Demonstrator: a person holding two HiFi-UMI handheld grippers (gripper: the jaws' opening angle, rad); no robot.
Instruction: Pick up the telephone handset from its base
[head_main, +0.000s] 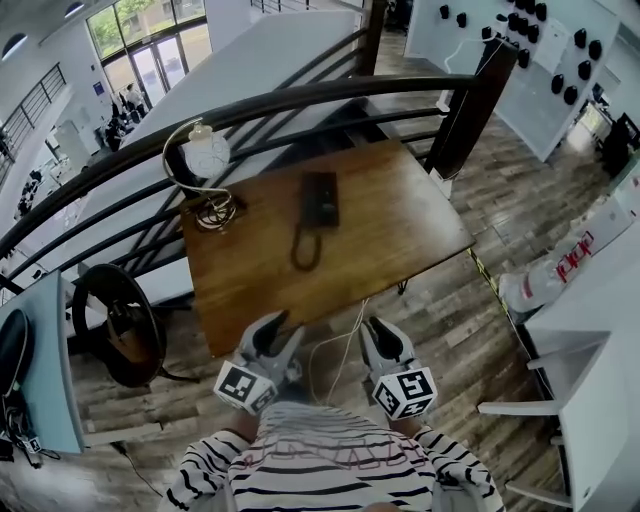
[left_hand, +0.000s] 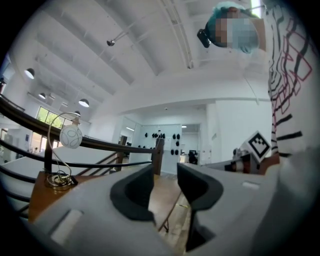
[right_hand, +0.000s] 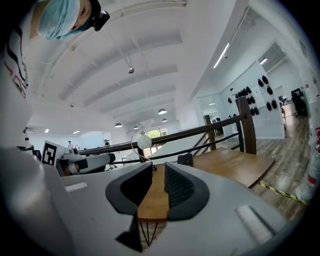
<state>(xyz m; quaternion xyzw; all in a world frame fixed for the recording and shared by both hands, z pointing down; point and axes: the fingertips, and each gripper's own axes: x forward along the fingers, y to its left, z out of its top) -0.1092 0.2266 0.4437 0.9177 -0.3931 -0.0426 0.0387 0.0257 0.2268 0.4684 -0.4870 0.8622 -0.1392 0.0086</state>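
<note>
The black telephone (head_main: 320, 199) lies on the brown wooden table (head_main: 400, 235), its handset resting on the base and its cord looped toward me (head_main: 305, 250). In the right gripper view the phone (right_hand: 185, 160) shows as a small dark block far beyond the jaws. My left gripper (head_main: 284, 332) and right gripper (head_main: 378, 335) hover side by side off the table's near edge, well short of the phone. The left gripper (left_hand: 165, 187) is open with nothing between its jaws. The right gripper (right_hand: 158, 187) is also open and empty, pointing along the tabletop (right_hand: 235, 167).
A lamp with a round white globe (head_main: 207, 155) stands at the table's far left corner. A dark railing (head_main: 300, 100) runs behind the table. A thin cable (head_main: 340, 350) hangs off the near edge. A white desk (head_main: 590, 310) is at right, a round black object (head_main: 115, 320) at left.
</note>
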